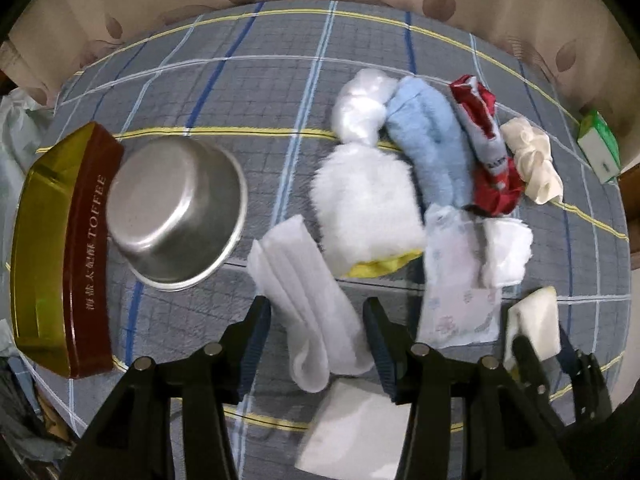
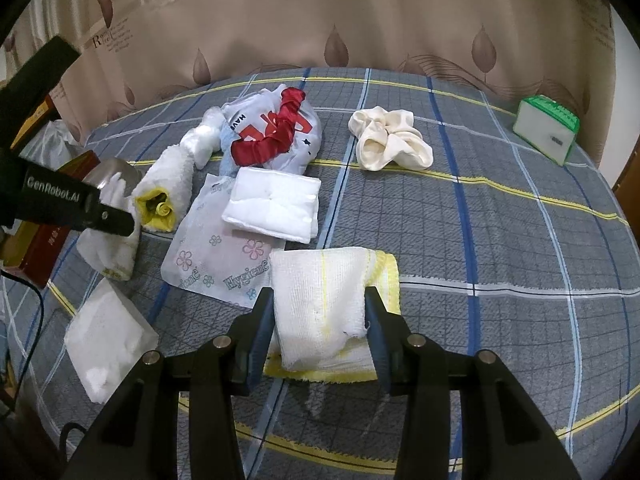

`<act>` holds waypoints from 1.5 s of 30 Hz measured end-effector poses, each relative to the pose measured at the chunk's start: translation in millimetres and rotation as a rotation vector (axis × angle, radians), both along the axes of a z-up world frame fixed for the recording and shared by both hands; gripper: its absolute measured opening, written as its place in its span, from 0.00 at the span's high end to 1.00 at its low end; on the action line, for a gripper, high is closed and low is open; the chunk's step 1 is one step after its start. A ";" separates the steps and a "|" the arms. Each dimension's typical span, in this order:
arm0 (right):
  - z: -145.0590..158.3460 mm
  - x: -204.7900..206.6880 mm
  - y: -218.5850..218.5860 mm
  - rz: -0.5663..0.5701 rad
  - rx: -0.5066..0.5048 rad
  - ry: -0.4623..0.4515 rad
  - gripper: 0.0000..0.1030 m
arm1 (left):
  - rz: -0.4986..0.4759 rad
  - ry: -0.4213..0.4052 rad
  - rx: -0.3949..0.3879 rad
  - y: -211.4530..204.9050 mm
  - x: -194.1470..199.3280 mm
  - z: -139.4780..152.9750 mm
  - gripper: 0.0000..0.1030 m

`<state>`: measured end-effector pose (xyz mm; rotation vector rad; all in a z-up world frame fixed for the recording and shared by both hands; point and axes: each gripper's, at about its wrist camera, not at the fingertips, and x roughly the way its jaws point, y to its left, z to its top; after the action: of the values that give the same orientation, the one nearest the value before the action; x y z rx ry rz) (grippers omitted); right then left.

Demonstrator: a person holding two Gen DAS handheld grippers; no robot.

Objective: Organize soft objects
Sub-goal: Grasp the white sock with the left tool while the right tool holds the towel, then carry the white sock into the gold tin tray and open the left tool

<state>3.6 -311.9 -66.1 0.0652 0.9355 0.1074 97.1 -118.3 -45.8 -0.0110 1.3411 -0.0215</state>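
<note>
Now each open tool straddles cloth: left (image 1: 318,332) white sock (image 1: 312,312), right (image 2: 320,320) gauze towel (image 2: 320,304).

"TOFFEE" in pale letters along the dark red side of the gold tin (image 1: 90,240), with Chinese characters beside it, too blurred to read. "Hygiene" printed twice on the flowered plastic packet (image 2: 224,264). "GenRobot.AI" on the black body of the left tool (image 2: 56,196). "love" and a large "R" on the beige curtain (image 2: 280,12). "HAVE" partly readable on the white bag (image 2: 276,136).
</note>
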 end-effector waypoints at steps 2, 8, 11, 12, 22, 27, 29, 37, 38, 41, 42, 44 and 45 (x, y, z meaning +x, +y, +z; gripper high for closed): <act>-0.1 0.3 0.1 0.001 -0.002 -0.001 0.60 | -0.014 -0.008 -0.009 3.2 -2.0 -0.5 0.53; -0.2 0.3 0.5 -0.002 0.001 -0.001 0.60 | -0.074 -0.037 -0.019 7.5 -9.2 0.6 0.80; -0.4 0.2 0.5 0.003 -0.007 -0.003 0.60 | -0.100 -0.064 -0.036 10.5 -12.1 4.7 0.82; -0.6 0.1 0.6 0.003 -0.008 -0.004 0.60 | -0.107 -0.064 -0.045 11.2 -12.8 5.7 0.82; -3.4 0.3 5.5 0.012 -0.052 -0.018 0.60 | -0.164 -0.127 -0.028 26.0 -34.5 31.3 0.83; -4.5 -0.6 8.6 0.017 -0.073 -0.024 0.60 | -0.165 -0.133 -0.034 50.6 -48.7 45.2 0.83; -4.7 -1.0 9.4 0.018 -0.079 -0.026 0.60 | -0.160 -0.139 -0.036 61.9 -53.2 53.8 0.83; -5.3 -0.4 12.3 0.019 -0.102 -0.027 0.60 | -0.054 -0.200 0.030 140.1 -57.9 89.1 0.83; -5.4 -0.6 12.0 0.017 -0.101 -0.027 0.60 | -0.031 -0.209 0.046 152.5 -57.6 91.1 0.83; -5.5 -0.5 13.3 0.013 -0.109 -0.027 0.60 | 0.035 -0.219 0.094 188.4 -54.6 92.7 0.83; -5.4 -0.5 14.0 0.011 -0.113 -0.028 0.59 | 0.054 -0.218 0.106 200.8 -52.8 91.3 0.83; -5.4 -0.4 15.4 0.009 -0.122 -0.028 0.59 | 0.089 -0.217 0.138 220.6 -48.8 87.3 0.83; -5.4 -0.1 16.1 0.008 -0.126 -0.028 0.59 | 0.110 -0.217 0.150 233.1 -45.1 83.5 0.83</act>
<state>3.6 -295.8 -71.5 -0.0565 0.9131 0.0566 52.0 114.8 37.7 0.0432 1.1209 0.1665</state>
